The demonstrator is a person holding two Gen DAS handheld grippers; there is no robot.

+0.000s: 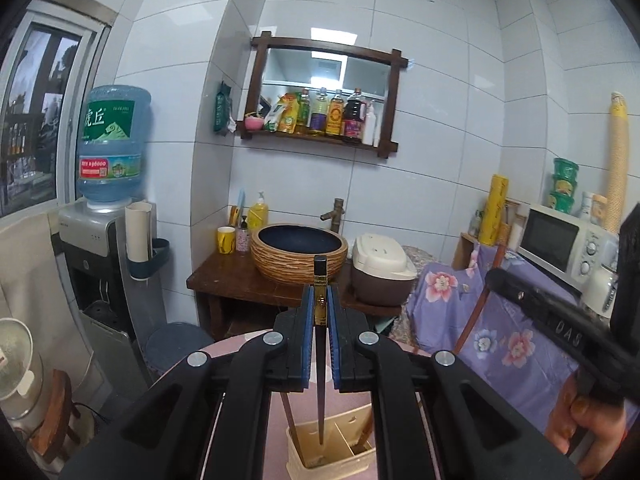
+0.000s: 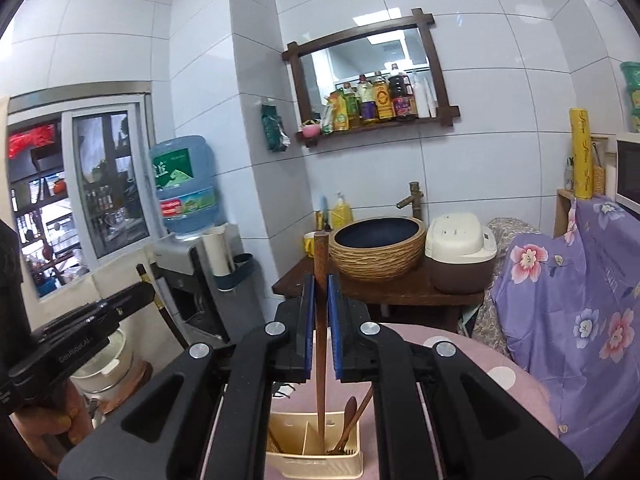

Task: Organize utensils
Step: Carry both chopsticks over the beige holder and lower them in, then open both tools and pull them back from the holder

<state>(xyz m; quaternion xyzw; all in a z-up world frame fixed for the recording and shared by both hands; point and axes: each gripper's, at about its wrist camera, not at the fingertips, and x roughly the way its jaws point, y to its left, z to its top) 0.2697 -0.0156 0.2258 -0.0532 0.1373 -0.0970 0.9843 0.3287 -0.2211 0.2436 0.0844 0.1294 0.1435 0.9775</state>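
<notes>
Chopsticks: 1 dark (image 1: 320, 292), 1 brown (image 2: 321, 264), each gripper-held over caddy (image 2: 316, 462).

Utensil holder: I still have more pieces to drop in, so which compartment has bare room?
In the utensil holder, the left compartment looks nearly bare. The right one is crowded: a wooden spoon leans there, and the brown chopstick hangs over it.

I can't see the holder's (image 1: 332, 458) base, cut off below, nor bottle (image 1: 335, 114) labels, too small.
</notes>
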